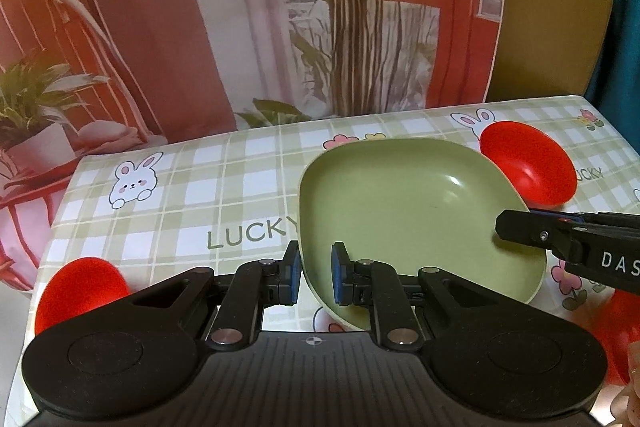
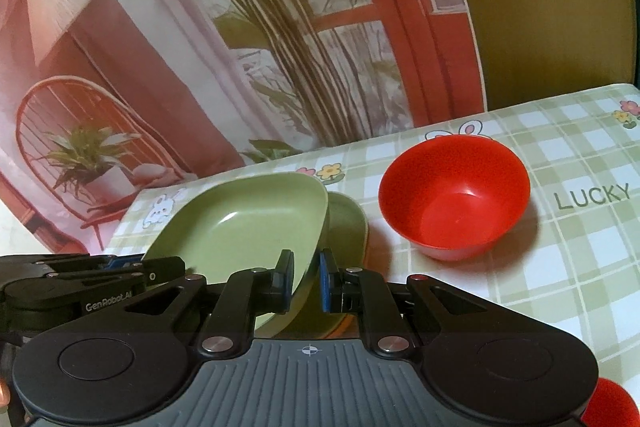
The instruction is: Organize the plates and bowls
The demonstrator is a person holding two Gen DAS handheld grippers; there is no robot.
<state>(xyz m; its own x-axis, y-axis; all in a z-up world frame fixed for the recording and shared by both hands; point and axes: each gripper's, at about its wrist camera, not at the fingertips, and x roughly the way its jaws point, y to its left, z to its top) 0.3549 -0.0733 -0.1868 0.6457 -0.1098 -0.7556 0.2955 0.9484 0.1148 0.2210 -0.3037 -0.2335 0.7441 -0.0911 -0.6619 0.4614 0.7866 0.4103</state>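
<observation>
We see a desk (image 1: 172, 195) covered with a green-and-white checked cloth printed with rabbits, small flowers and the word LUCKY, and behind it hangs a printed backdrop (image 1: 200, 27) showing a red window frame, tall leafy stalks, pale curtains and a wire chair holding a potted plant; an olive-yellow wall (image 1: 560, 7) shows to the right of that backdrop. Our left tool (image 1: 316, 273) has its blue-padded jaws either side of the near-left rim of a green square plate (image 1: 408, 203), which is tilted up off the cloth; a sliver of gap shows beside the left pad, so we cannot tell if it is truly pinched. Our right tool (image 2: 306, 277) straddles the opposite rim of the same plate (image 2: 240, 231) in the same way, and whether it is clamped we likewise cannot tell. In the right wrist view a second green plate (image 2: 348, 227) lies flat on the cloth just beneath and behind the raised one. A red bowl (image 2: 454, 197) stands upright near the far right of the desk, close to the plates but apart from them. Another red bowl (image 1: 80, 291) sits at the near-left edge, partly hidden by the left tool's body.
</observation>
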